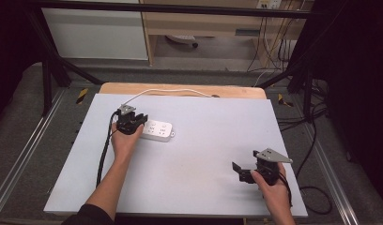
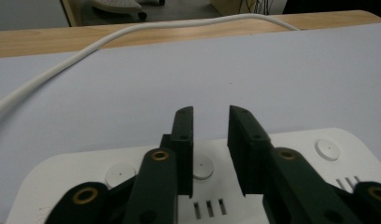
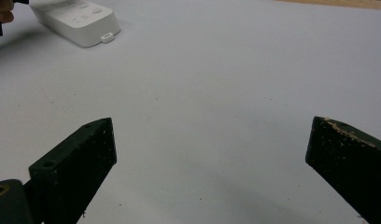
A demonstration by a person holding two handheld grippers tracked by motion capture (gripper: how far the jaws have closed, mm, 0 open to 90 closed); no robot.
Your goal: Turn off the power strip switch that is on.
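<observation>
1. White plastic power strip [image 1: 156,130], flat rectangular block with rounded corners, lies on the left-centre of the pale grey matte table sheet [image 1: 203,140]; the same strip in the left gripper view [image 2: 319,154] and far off in the right gripper view [image 3: 79,21].
2. Strip's top face is smooth, with round white button discs [image 2: 202,167] and slotted socket holes in groups of three [image 2: 209,207].
3. White round cord [image 1: 173,90] runs from the strip's left end toward the far table edge, curving over the light wooden tabletop strip [image 1: 180,89]; seen as a thick, smooth line in the left gripper view [image 2: 109,39].
4. Left black two-jaw gripper [image 1: 132,123] sits over the strip's left end, held by the person's left hand [image 1: 124,140]; grey three-cornered plate on top.
5. Left gripper view [image 2: 210,140]: jaws are narrowly apart, hovering just above the strip's top with a button disc below the gap; nothing clamped; contact with the strip cannot be told.
6. Right black two-jaw gripper [image 1: 243,171] is near the table's front right, well apart from the strip, held by the right hand [image 1: 274,185].
7. Right gripper view [image 3: 212,154]: jaws are spread wide over bare sheet, holding nothing; the flat matte pads [image 3: 340,144] are scuffed, with pale crumbs on one edge.
8. Sheet surface is faintly speckled.
</observation>
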